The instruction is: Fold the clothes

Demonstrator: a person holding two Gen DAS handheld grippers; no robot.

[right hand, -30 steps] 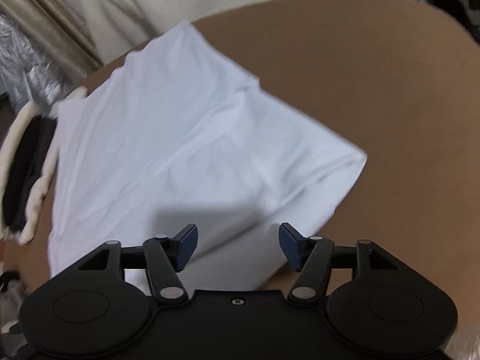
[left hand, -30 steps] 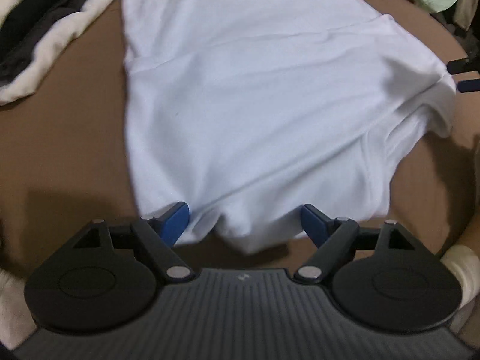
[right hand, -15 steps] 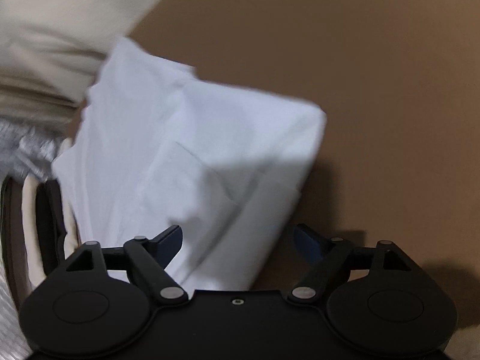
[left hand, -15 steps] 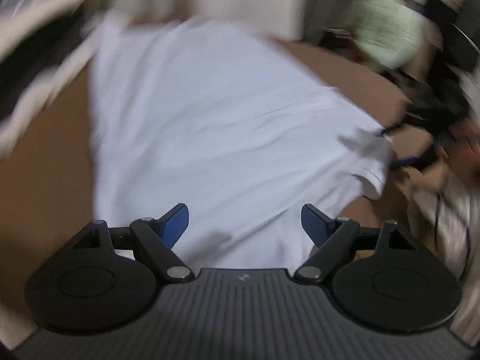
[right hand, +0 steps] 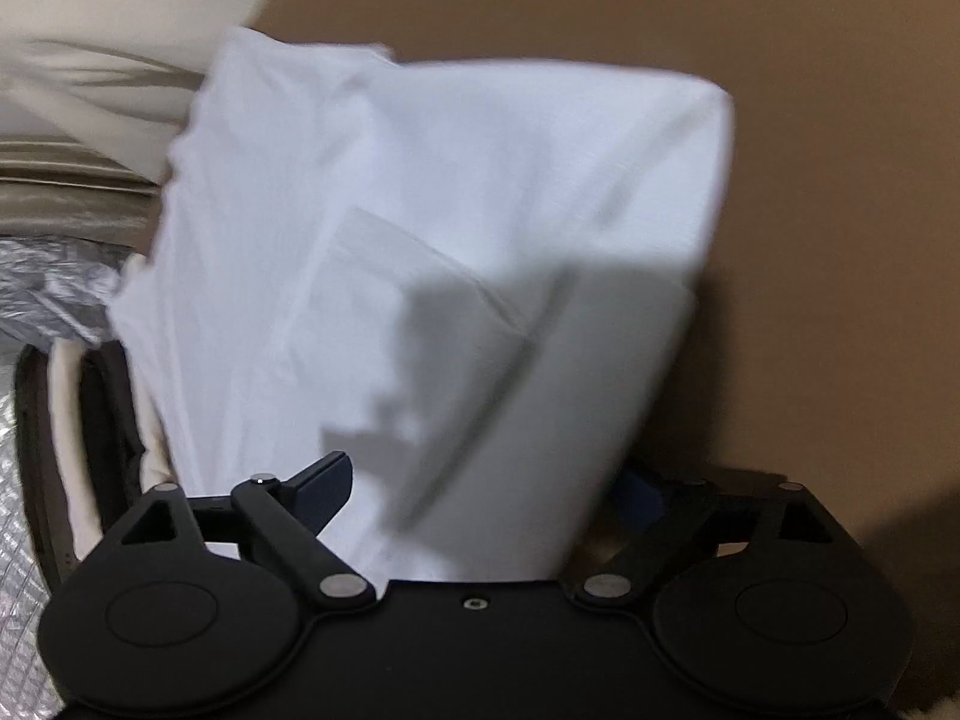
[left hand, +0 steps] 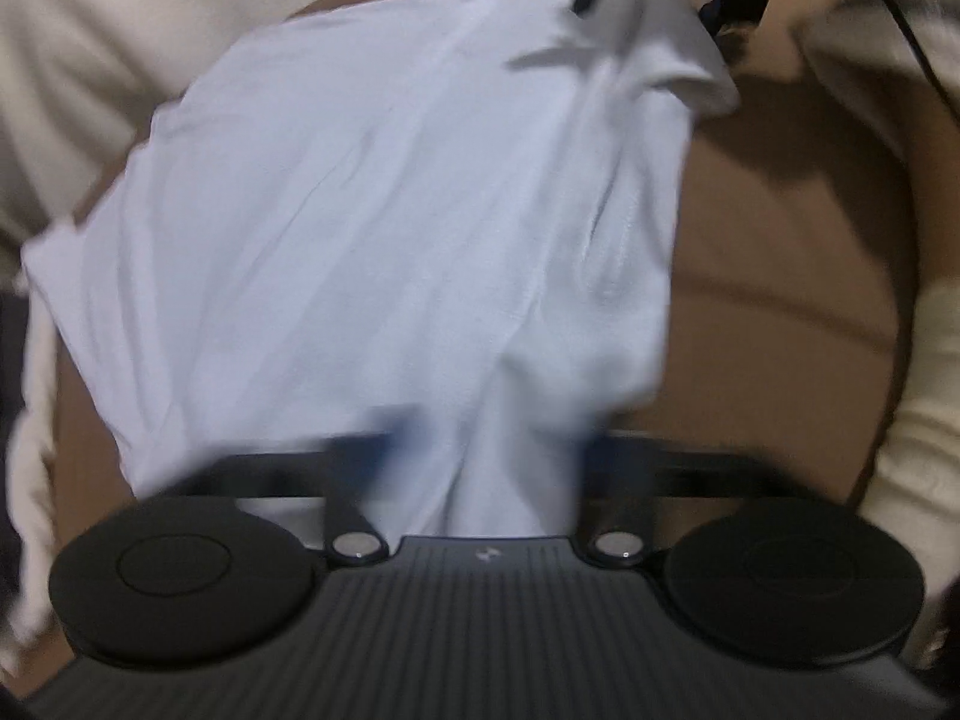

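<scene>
Lying across the brown table (left hand: 798,300), the white shirt (left hand: 372,228) fills most of what I see from my left gripper (left hand: 489,450). Its near edge bunches up and runs in between my left fingers, whose blue pads (left hand: 390,450) are smeared by blur. The fingers stand apart with cloth between them, but I cannot tell whether they are pinching it or only sitting around it. At the far end of the shirt a sleeve (left hand: 684,54) is curled up off the table, and the dark tips of my other gripper show just beside it.

From my right gripper (right hand: 486,489) the shirt (right hand: 432,252) lies folded over on itself, with a squared fold (right hand: 714,120) at the far right and a pocket (right hand: 420,282) visible on the upper layer. The cloth's near edge passes between my right fingers. The left pad (right hand: 327,483) is sharp and sits just beside the fabric; the right pad (right hand: 639,492) is half hidden behind the cloth. These fingers are spread wide, not clamped.

Cream fabric (right hand: 90,30) lies beyond the table's far left, crinkled silver sheeting (right hand: 42,288) sits below it, and a dark garment with a cream border (right hand: 78,420) rests beside the shirt. My cream sleeve (left hand: 924,420) shows at the right edge of the left view.
</scene>
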